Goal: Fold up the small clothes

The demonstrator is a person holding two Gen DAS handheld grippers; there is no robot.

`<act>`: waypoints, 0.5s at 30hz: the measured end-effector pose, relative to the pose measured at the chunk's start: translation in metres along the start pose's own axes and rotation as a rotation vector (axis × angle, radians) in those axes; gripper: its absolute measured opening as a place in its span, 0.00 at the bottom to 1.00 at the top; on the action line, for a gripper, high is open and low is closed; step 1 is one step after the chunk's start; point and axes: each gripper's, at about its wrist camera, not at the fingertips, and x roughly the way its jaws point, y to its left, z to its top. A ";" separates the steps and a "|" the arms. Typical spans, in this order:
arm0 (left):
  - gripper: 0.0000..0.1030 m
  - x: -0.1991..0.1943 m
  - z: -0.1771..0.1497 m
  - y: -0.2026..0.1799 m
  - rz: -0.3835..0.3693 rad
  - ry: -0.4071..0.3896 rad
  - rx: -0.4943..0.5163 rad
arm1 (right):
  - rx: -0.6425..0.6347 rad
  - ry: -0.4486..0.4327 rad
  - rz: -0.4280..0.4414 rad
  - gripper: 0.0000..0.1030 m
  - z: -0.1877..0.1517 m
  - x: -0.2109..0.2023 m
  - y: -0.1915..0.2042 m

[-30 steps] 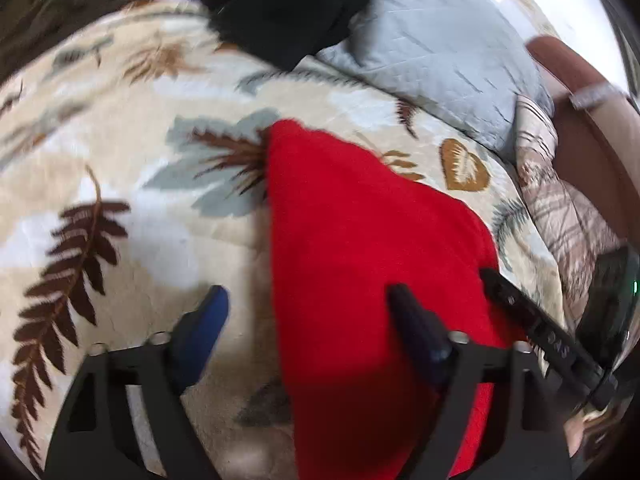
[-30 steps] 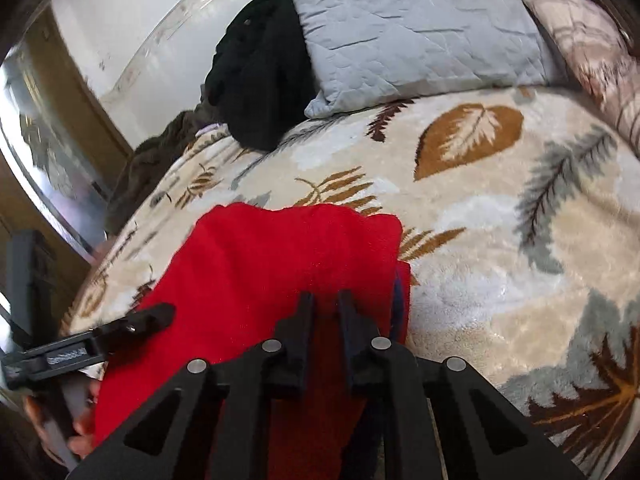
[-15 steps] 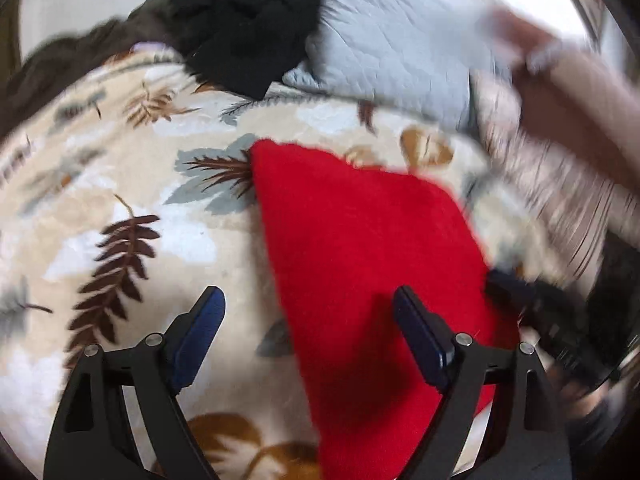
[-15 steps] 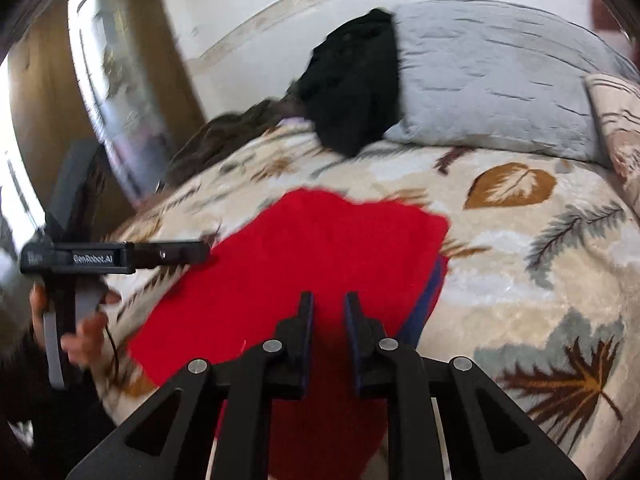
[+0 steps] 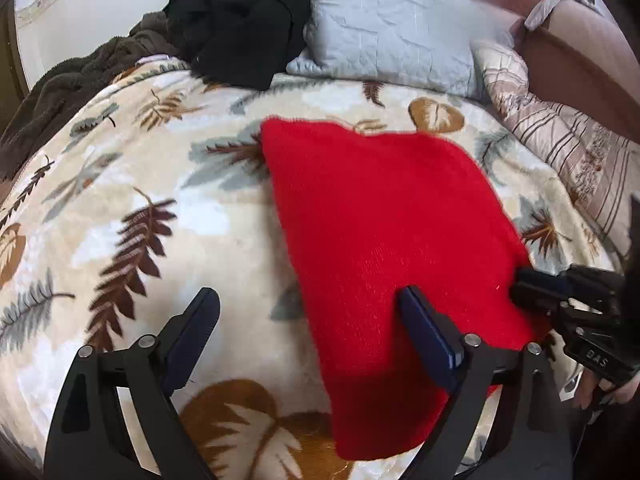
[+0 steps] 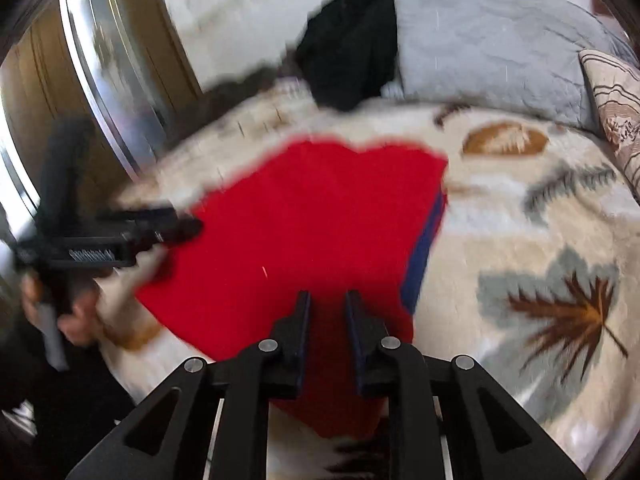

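A folded red garment [image 5: 384,232] lies flat on the leaf-print blanket [image 5: 120,208]; a blue edge [image 6: 424,248] shows along its right side. My left gripper [image 5: 308,312] hovers over the garment's left edge with its jaws wide and still opening; one finger is over the blanket and the other over the red cloth, gripping nothing. My right gripper [image 6: 328,316] hangs above the garment's near edge. Its jaws stand a narrow gap apart and are opening, with no cloth pinched between them. The other gripper shows in each view: right gripper [image 5: 560,292], left gripper [image 6: 120,232].
A grey quilted pillow [image 5: 392,28] and a heap of black clothing [image 5: 240,20] lie at the head of the bed. A brown fuzzy blanket [image 5: 68,80] is at the far left, a striped pillow [image 5: 560,140] at the right. A wooden door [image 6: 48,80] stands beside the bed.
Both grippers have drawn back from the red garment and rolled. The right jaws, nearly shut before, have parted a little. The left jaws have widened. The garment stays flat.
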 end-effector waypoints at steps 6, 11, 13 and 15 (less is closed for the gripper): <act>0.92 -0.016 0.009 0.002 0.070 -0.001 -0.040 | 0.002 -0.014 -0.084 0.18 0.008 -0.009 0.008; 0.92 -0.036 -0.007 0.005 0.173 0.042 -0.065 | 0.075 -0.057 -0.280 0.73 0.011 -0.037 0.004; 0.92 -0.042 -0.021 0.007 0.150 0.029 -0.081 | 0.104 -0.076 -0.313 0.77 0.009 -0.053 0.002; 0.92 -0.042 -0.031 0.012 0.133 0.021 -0.116 | 0.165 -0.102 -0.319 0.97 0.002 -0.072 -0.003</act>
